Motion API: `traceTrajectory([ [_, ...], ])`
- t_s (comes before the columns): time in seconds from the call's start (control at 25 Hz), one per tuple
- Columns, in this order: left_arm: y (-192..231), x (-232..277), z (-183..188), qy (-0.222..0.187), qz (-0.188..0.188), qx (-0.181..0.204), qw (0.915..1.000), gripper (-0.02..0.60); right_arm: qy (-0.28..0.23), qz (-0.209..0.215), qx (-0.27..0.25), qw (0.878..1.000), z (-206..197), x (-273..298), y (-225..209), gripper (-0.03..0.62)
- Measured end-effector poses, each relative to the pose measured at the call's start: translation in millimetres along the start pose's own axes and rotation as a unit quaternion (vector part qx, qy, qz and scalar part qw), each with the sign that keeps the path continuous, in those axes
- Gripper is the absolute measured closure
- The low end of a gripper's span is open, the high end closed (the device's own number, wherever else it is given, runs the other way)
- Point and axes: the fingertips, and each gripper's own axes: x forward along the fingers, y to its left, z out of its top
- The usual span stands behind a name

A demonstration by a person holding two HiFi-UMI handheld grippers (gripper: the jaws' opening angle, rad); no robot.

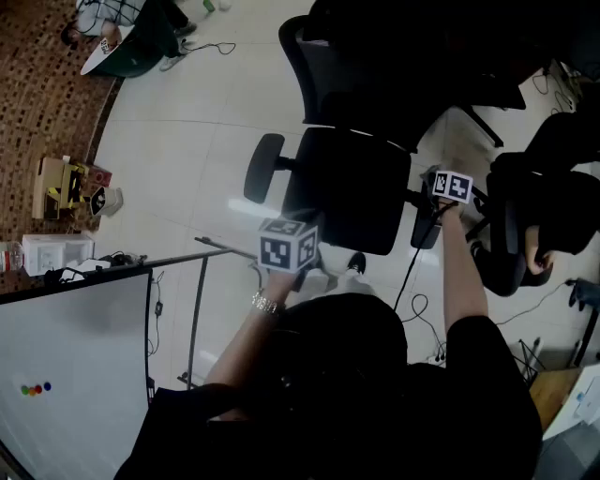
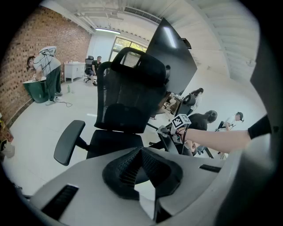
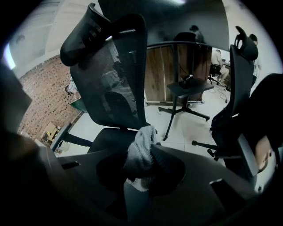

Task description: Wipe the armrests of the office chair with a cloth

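A black office chair (image 1: 347,187) stands in front of me, its mesh back (image 2: 128,95) facing both gripper views. The left armrest (image 1: 263,167) sticks out free, also visible as a padded bar (image 2: 68,141). My left gripper (image 1: 288,244) hovers before the seat's front edge, jaws shut (image 2: 141,152) with nothing in them. My right gripper (image 1: 450,186) sits over the right armrest (image 1: 425,225). It is shut on a grey knitted cloth (image 3: 141,152) that bulges up from the jaws. Whether the cloth touches the armrest is hidden.
A second black chair (image 1: 548,202) stands close at the right, another (image 1: 422,56) behind. A white board (image 1: 75,356) and metal frame leg (image 1: 197,309) are at lower left. Cables (image 1: 412,305) trail on the floor. A person (image 1: 117,28) bends at far left.
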Motion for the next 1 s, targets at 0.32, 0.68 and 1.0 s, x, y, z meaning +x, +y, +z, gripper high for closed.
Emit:
traceTrajectory([
  [0.32,0,10,2,0.002,-0.012,0.001,0.9999,0.581,0.005,0.002,0.010,1.000,-40,-18,6,0.507],
  [0.68,-19,27,14,0.007,-0.050,0.023,0.9984,0.581,0.000,0.053,0.031,0.998,-136,-69,46,0.505],
  [1.0,-24,33,16,0.005,-0.062,0.027,0.9977,0.581,-0.016,0.102,0.019,0.995,-197,-110,71,0.507],
])
